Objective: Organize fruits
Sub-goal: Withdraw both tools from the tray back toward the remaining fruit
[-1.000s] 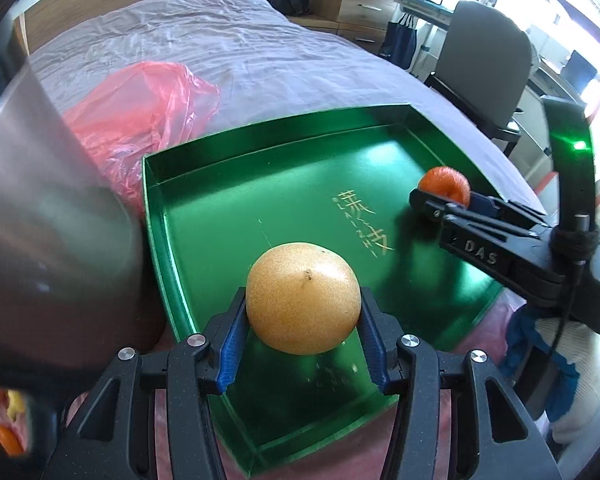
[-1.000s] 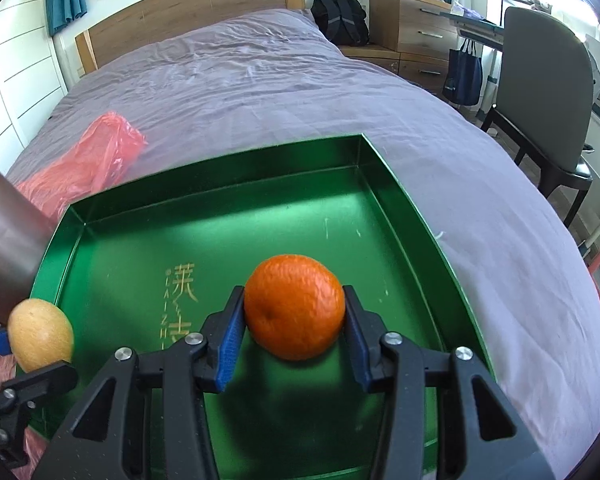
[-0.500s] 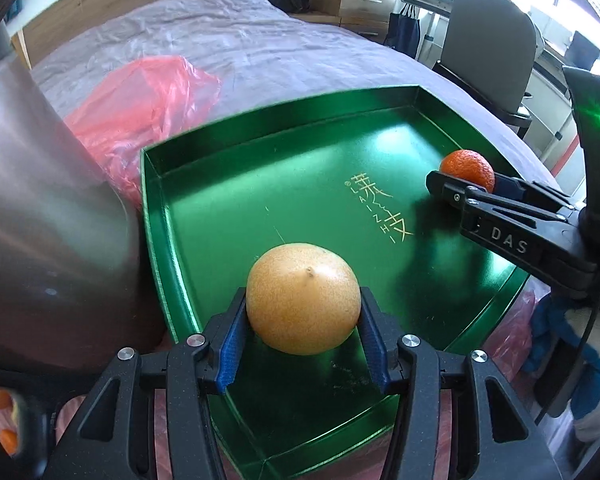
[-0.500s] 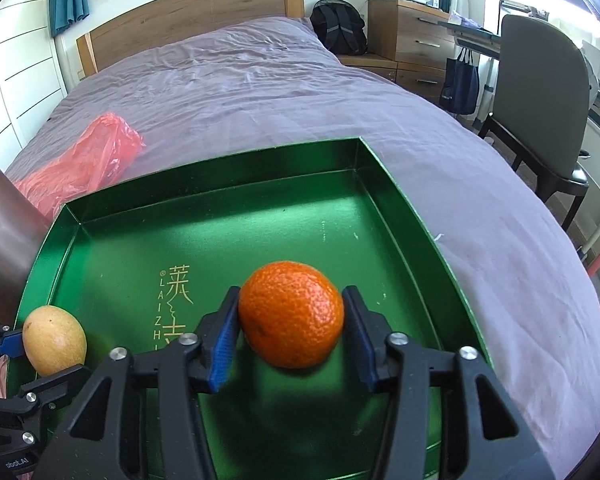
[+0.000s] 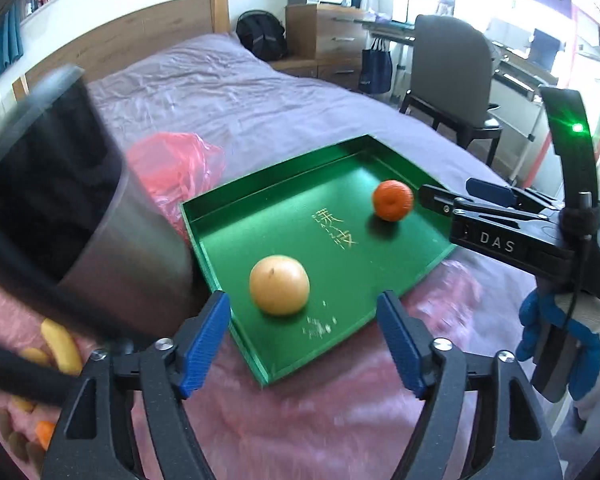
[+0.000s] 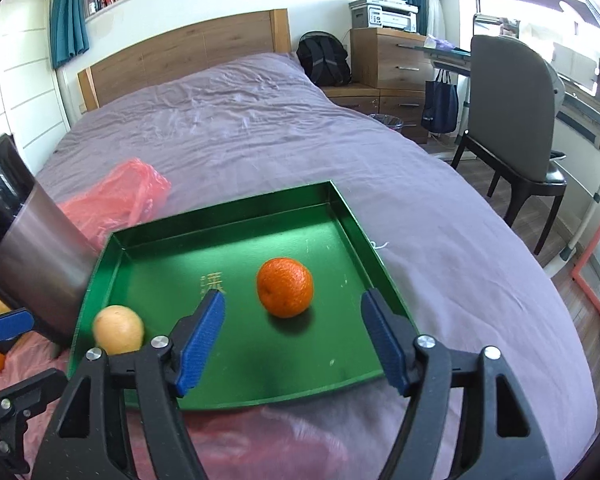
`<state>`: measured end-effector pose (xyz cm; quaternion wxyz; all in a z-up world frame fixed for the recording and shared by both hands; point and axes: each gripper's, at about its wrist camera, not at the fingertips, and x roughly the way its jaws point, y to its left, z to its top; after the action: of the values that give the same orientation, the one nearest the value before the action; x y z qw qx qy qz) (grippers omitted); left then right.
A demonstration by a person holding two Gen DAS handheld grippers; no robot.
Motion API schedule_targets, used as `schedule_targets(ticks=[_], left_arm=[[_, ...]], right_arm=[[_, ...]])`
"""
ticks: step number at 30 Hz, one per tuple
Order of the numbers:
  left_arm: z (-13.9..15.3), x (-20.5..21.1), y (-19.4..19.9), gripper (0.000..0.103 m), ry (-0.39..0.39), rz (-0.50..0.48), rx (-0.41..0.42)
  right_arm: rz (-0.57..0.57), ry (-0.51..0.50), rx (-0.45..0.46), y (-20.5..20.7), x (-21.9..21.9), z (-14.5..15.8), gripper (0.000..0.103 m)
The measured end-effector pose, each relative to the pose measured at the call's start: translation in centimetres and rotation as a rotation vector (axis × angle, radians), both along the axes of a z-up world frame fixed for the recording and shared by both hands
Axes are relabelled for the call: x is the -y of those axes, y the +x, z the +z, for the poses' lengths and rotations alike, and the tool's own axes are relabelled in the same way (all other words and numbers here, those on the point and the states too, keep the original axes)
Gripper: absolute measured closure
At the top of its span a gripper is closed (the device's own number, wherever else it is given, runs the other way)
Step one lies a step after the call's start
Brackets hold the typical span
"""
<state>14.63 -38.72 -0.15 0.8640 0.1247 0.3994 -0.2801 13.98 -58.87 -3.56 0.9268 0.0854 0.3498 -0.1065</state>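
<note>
both grippers, left (image 5: 304, 336) and right (image 6: 292, 338), have let go; fingers wide, the left opening. pear (image 5: 279, 285) and orange (image 6: 285, 287) rest in the tray (image 6: 236, 216). more fruit likely follows.

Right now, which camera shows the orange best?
The right wrist view: the orange sits large and central in the tray, unobstructed, with its dimpled skin showing. In the left wrist view, the orange is smaller, farther off, near the right tool.
</note>
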Motion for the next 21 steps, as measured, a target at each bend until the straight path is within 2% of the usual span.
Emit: schedule_targets(ticks=[11, 21], left_arm=[[3.8, -8.7, -6.2, 0.029, 0.033, 0.037, 0.032], [4.4, -16.4, -11.2, 0.029, 0.074, 0.111, 0.05]], right_arm=[[0.07, 0.04, 0.037, -6.5, -6.9, 3.3, 0.0], [0.162, 0.073, 0.074, -11.2, -14.4, 5.3, 0.0]])
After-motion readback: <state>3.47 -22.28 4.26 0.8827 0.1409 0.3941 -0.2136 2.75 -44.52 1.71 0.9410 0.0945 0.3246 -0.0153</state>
